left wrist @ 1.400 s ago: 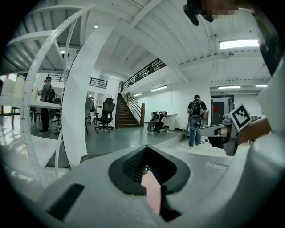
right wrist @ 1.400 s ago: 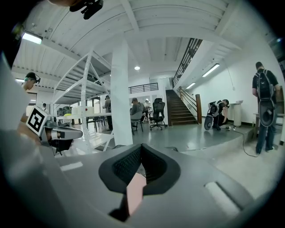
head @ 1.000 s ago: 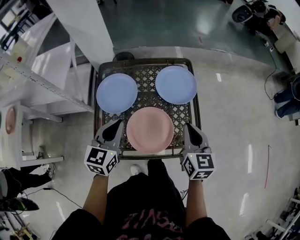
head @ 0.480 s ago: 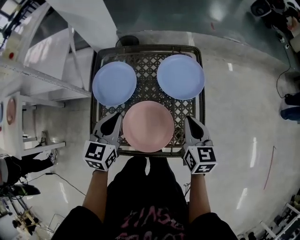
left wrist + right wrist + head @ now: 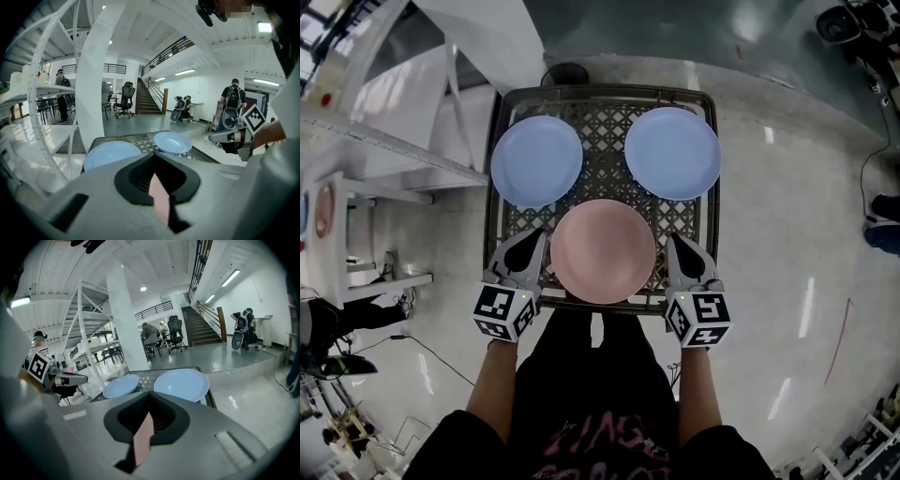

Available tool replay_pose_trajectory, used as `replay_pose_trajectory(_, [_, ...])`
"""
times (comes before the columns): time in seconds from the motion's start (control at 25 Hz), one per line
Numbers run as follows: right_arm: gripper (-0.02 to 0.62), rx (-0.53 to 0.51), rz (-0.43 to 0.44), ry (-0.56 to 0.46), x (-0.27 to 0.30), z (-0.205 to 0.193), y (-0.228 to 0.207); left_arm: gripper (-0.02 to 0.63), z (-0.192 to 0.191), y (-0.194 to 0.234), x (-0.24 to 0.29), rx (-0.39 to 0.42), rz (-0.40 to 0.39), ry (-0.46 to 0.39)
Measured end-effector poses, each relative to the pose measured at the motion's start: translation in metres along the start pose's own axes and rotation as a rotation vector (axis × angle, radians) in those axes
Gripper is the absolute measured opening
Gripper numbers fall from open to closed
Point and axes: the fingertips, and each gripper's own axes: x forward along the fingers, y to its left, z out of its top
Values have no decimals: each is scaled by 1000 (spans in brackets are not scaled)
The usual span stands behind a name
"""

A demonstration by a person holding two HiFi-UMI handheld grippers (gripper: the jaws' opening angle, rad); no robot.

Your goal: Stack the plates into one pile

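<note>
Pink plate sits lower centre on the mesh cart. Left blue plate and right blue plate lie above it, unstacked. Left gripper and right gripper flank the pink plate, both with jaws closed.

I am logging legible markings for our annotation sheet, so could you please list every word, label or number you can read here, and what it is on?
No text here can be read.
Pink lettering on the person's shirt: cut off and warped, unreadable.
Cubes on the left gripper and right gripper: black-and-white square patterns, no letters.
The pink plate, left blue plate and right blue plate: no print visible.
</note>
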Motion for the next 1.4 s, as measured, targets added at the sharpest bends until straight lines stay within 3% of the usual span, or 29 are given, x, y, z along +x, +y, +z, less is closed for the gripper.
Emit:
replay_pose_trajectory(0.4, [9, 23, -33, 76, 15, -27, -3, -2, -33, 9, 21, -25, -41, 70])
replay_pose_trajectory(0.8, [10, 73, -68, 192, 25, -86, -6, -1, -85, 21, 38, -53, -38, 160])
replay_pose_trajectory(0.88, [34, 92, -69, 225, 27, -100, -6, 16, -96, 22, 41, -61, -49, 184])
replay_pose_trajectory(0.96, [80, 104, -73, 263, 30, -112, -7, 78, -107, 22, 45, -63, -60, 219])
replay_pose_trajectory(1.16, [114, 105, -95, 311, 36, -125, -12, 161, -121, 28, 53, -75, -37, 262])
replay_pose_trajectory(1.4, [153, 104, -88, 359, 45, -136, -12, 181, -137, 30, 59, -93, -33, 311])
